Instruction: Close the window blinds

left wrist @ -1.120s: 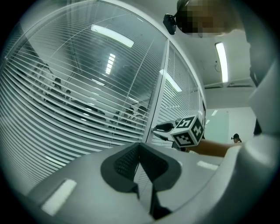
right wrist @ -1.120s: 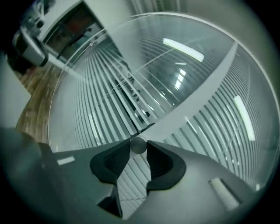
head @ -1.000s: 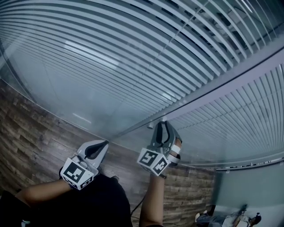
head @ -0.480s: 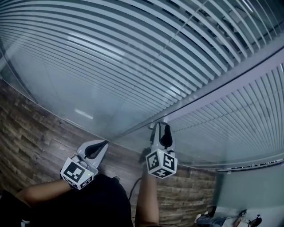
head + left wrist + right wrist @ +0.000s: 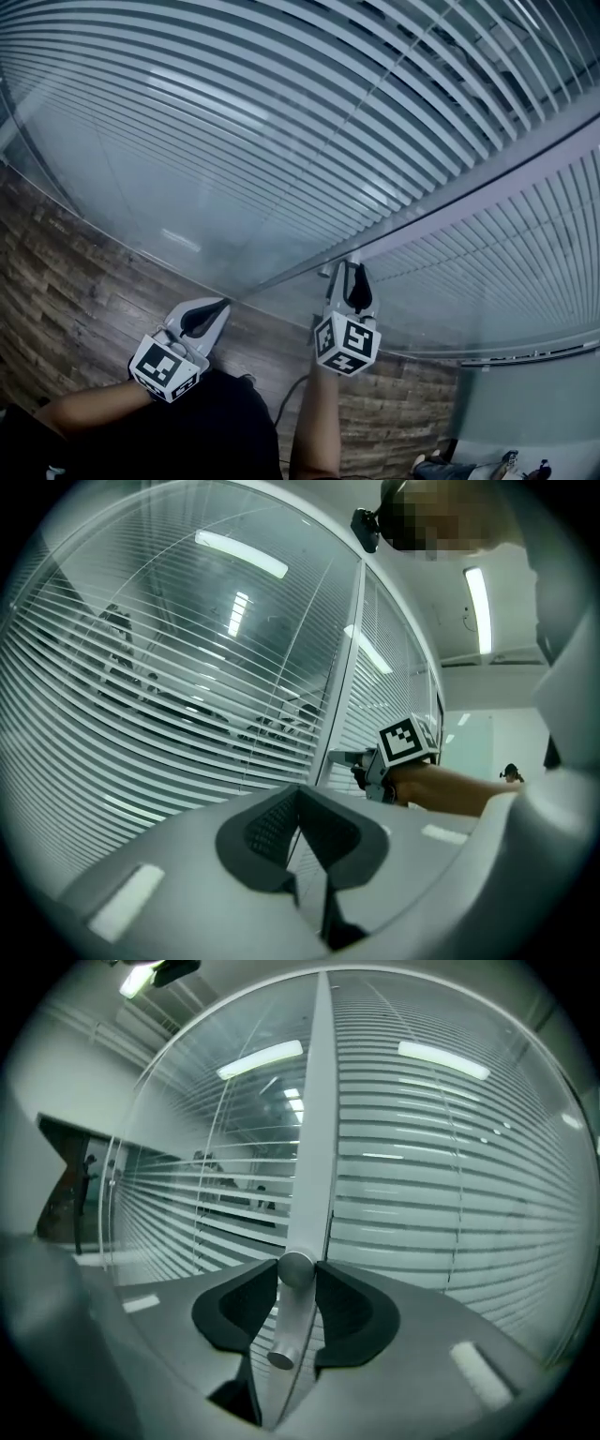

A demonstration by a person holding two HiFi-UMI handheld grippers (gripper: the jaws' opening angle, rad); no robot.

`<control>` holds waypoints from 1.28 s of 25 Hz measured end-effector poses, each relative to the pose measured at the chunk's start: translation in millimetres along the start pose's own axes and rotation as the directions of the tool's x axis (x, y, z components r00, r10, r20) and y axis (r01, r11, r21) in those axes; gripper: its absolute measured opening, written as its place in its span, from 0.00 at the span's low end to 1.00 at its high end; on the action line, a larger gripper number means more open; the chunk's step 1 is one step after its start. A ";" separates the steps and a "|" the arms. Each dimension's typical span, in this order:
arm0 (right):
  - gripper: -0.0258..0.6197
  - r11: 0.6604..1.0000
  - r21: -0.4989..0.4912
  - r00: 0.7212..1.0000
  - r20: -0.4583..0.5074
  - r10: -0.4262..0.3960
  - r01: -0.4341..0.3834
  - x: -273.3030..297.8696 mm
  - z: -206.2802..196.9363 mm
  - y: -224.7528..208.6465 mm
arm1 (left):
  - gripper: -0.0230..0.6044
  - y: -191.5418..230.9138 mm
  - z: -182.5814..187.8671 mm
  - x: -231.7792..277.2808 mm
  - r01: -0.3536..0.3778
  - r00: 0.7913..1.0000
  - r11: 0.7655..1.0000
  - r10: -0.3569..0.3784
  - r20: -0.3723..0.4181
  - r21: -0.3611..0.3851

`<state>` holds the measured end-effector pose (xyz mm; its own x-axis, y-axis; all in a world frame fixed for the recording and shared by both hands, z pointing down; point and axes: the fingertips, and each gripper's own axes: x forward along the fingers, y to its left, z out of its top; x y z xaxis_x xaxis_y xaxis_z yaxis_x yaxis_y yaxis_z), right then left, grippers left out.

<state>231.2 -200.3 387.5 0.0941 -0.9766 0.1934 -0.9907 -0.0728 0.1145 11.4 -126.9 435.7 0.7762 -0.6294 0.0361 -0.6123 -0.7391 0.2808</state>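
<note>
My right hand-held gripper [image 5: 297,1279] has just been closing its jaws, and the pads now pinch the round knob [image 5: 296,1267] between their tips. The knob's axis points straight back along my jaws, off the upright frame post [image 5: 312,1129]. My left hand-held gripper [image 5: 300,797] hangs shut and empty, well apart. Beyond the knob, behind the glass [image 5: 234,1119], the blinds [image 5: 450,1194] run level on both sides.

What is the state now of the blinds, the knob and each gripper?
blinds: slats tilted open, with gaps showing between them.
knob: clamped between two gripper pads.
right gripper: shut on the knob; its jaws have just been closing.
left gripper: shut, with nothing between its jaws.
</note>
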 end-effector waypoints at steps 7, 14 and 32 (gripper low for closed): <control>0.24 0.863 -0.505 0.997 -0.057 -0.057 0.021 -7.6 -1.3 11.6 | 0.04 -4.2 -0.5 -6.9 0.014 1.000 1.000 -0.014 0.008 0.014; 0.24 0.591 -0.806 0.996 -0.044 -0.082 0.013 0.0 -2.3 14.6 | 0.04 -1.9 1.5 -0.4 0.019 1.000 1.000 -0.019 0.002 0.016; 0.23 0.966 0.250 0.996 0.085 0.042 -0.062 0.9 1.2 5.4 | 0.04 -2.2 -0.1 -0.7 0.004 1.000 1.000 -0.004 0.006 0.008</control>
<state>225.9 -201.8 387.1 0.0438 -0.9924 0.1147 -0.9877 -0.0603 -0.1446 12.2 -124.8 435.2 0.7777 -0.6280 0.0294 -0.6106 -0.7433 0.2732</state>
